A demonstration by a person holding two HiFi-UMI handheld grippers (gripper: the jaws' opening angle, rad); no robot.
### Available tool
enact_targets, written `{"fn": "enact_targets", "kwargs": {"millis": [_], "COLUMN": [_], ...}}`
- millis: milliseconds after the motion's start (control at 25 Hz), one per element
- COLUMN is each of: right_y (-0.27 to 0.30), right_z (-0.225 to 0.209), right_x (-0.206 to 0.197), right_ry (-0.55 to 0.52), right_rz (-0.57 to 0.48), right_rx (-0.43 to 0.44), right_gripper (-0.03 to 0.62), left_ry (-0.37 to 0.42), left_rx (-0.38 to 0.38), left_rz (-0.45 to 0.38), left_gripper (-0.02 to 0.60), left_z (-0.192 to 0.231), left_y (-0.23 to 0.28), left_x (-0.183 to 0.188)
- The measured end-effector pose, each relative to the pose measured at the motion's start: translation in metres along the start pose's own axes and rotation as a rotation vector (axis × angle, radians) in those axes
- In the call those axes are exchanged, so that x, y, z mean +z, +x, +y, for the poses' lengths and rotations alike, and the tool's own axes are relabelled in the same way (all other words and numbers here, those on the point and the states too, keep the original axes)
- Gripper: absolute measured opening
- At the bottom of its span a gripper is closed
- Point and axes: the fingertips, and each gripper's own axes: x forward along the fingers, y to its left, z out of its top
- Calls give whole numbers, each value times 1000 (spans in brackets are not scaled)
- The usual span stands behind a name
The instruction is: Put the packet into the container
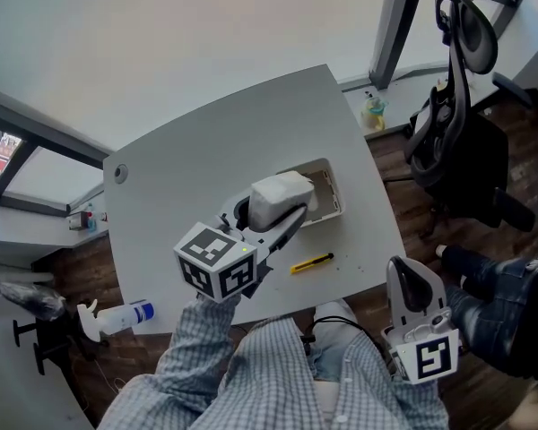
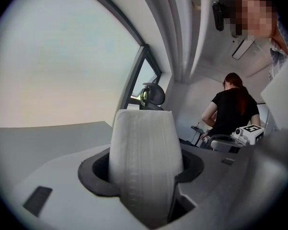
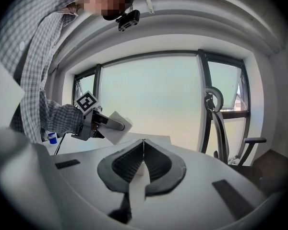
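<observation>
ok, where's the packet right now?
Head view, centre of the table: the packet is clamped in the left tool, overlapping the left part of the container, with the yellow cutter just nearer the person.

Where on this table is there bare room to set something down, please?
Bare: the table, far and left, from the grommet to the container. Crowded: the near edge, with the left gripper holding the packet, and the yellow cutter.

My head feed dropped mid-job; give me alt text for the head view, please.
The left gripper holds a white packet in front of an open container on the grey table. A yellow tool lies nearby; the right gripper is shut, beyond the table's near edge.
</observation>
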Motion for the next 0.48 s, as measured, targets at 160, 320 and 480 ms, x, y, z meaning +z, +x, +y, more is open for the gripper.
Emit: {"fn": "enact_targets", "kwargs": {"millis": [160, 320, 480], "right_y": [-3, -7, -11], "right_z": [-12, -20, -26], "right_x": [-4, -7, -15], "right_ry": [17, 44, 29], "right_rz": [3, 0, 28], "right_rx": [-33, -62, -57], "right_gripper": [15, 15, 15], "left_ry": [16, 34, 57], "left_rx": [8, 22, 47], "left_rz": [52, 143, 237], "left_gripper": [282, 282, 282], "left_z": [6, 10, 16], "left_y": [25, 48, 68], "left_x": [-7, -23, -37]}}
